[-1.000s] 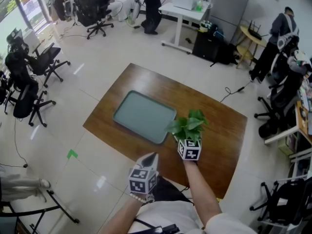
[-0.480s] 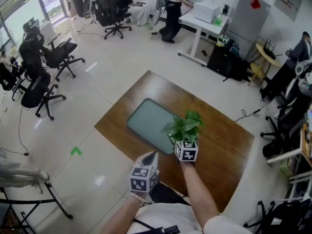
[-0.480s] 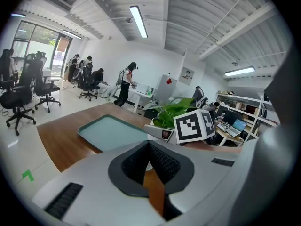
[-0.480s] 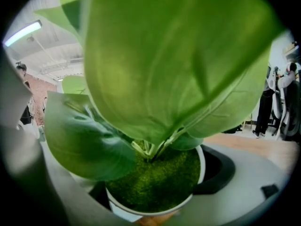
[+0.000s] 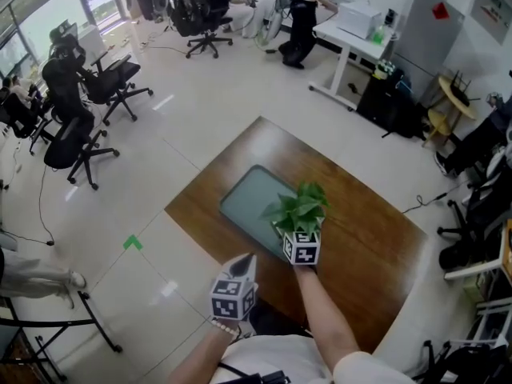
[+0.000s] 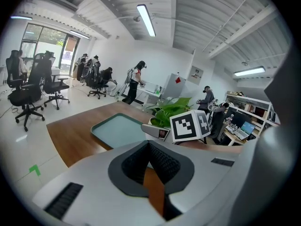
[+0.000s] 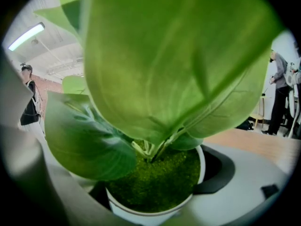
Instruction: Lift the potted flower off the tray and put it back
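Observation:
The potted flower (image 5: 300, 208) has broad green leaves and a white pot (image 7: 155, 206) filled with green moss. My right gripper (image 5: 298, 230) is shut on the pot, one jaw on each side, and its marker cube (image 5: 302, 248) shows just behind. The plant hangs over the near right corner of the grey-green tray (image 5: 248, 198); whether the pot touches the tray I cannot tell. From the left gripper view the plant (image 6: 169, 111) stands at the right edge of the tray (image 6: 115, 130). My left gripper (image 5: 246, 261) is shut and holds nothing, at the table's near edge.
The brown wooden table (image 5: 368, 238) stands on a pale tiled floor. Black office chairs (image 5: 76, 126) are at the left. A white desk (image 5: 360, 30) and a person standing (image 5: 304, 14) are at the back. A green mark (image 5: 133, 242) is on the floor.
My right gripper has carried the potted flower leftward, from beside the tray's right edge to over its near right corner. The left gripper moved along with it, still shut.

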{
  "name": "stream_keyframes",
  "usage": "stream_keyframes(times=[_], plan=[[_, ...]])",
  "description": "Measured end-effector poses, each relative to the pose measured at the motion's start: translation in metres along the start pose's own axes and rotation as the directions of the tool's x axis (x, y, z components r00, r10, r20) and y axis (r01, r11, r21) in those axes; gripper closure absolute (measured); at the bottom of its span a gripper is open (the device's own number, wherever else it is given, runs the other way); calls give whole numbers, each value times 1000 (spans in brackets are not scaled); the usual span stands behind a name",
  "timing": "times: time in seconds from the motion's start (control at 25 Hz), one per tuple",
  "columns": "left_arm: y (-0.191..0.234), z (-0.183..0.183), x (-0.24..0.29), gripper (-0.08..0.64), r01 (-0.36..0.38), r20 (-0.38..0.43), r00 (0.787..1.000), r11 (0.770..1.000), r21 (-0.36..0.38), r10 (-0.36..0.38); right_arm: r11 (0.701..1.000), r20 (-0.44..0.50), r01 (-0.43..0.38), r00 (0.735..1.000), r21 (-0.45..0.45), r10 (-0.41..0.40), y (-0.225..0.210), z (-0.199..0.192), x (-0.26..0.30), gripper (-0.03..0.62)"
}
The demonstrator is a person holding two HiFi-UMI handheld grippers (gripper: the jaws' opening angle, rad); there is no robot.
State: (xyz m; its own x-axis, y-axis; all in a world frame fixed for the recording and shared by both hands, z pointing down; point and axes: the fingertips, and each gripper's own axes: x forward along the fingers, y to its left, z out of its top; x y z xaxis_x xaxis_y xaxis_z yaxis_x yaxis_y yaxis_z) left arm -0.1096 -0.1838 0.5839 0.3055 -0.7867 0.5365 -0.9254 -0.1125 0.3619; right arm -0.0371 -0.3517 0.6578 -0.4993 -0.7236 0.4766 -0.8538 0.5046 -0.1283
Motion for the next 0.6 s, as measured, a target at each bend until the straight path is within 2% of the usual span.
stream_keyframes(times=[0.32,0.6], plan=[[19,-4,4,565,-40,-15,999,999,-31,40,1000,-22,-22,1000,1,22,6,-9,25,38],[17,-9,13,565,-31,-25,999,999,-36,30,999,-39,-32,999,-14,31,7,-21,32,38]])
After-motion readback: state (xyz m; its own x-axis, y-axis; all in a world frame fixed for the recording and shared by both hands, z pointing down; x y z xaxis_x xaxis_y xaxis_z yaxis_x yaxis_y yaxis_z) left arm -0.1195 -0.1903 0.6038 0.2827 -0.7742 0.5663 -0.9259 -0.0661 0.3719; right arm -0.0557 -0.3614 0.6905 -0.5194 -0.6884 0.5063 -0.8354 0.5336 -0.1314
